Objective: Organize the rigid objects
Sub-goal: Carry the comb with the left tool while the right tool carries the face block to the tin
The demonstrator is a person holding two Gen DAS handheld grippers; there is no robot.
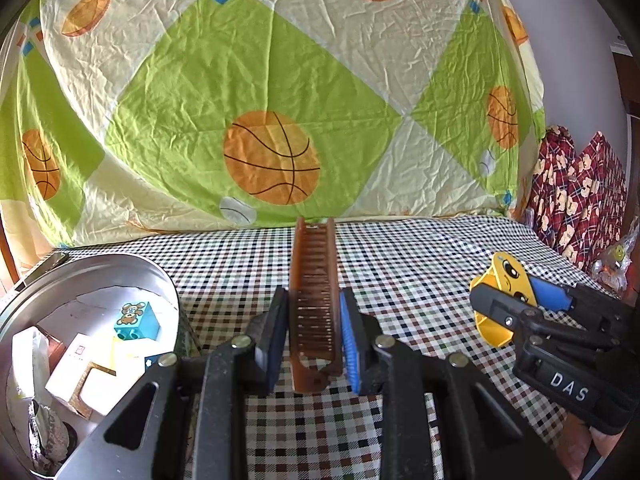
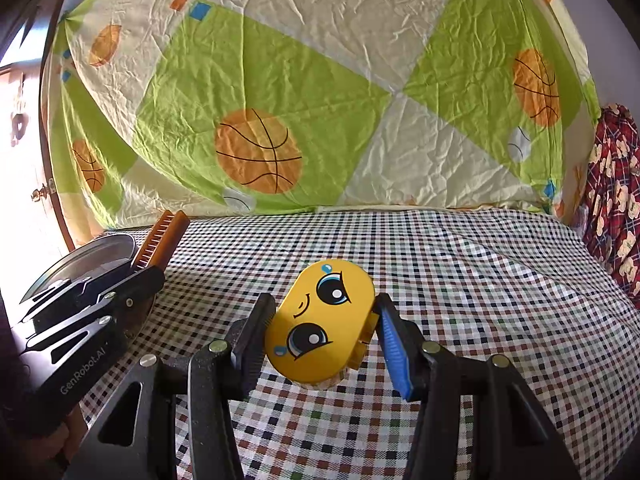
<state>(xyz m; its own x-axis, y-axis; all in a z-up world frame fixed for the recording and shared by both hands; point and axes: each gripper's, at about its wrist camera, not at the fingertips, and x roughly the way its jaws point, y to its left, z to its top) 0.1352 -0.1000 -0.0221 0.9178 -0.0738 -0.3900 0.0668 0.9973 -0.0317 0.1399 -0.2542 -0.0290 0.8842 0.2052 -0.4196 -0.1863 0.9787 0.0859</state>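
Note:
My left gripper [image 1: 314, 312] is shut on a brown folding comb [image 1: 314, 280] that sticks out forward above the checked cloth; from the right wrist view the comb [image 2: 162, 238] shows at the left, held by the left gripper [image 2: 150, 266]. My right gripper [image 2: 322, 320] is shut on a yellow oval toy block with a cartoon face [image 2: 320, 320], held above the cloth. In the left wrist view that yellow block [image 1: 506, 292] and the right gripper [image 1: 516, 300] appear at the right.
A round metal tin [image 1: 84, 272] at the left holds a teal bear block [image 1: 136, 320], white boxes [image 1: 72, 364] and other small items; its rim [image 2: 96, 256] shows in the right view. A checked cloth [image 2: 480, 280] covers the table, a basketball-print sheet [image 1: 272, 120] hangs behind, and red patterned fabric [image 1: 576, 196] lies at the right.

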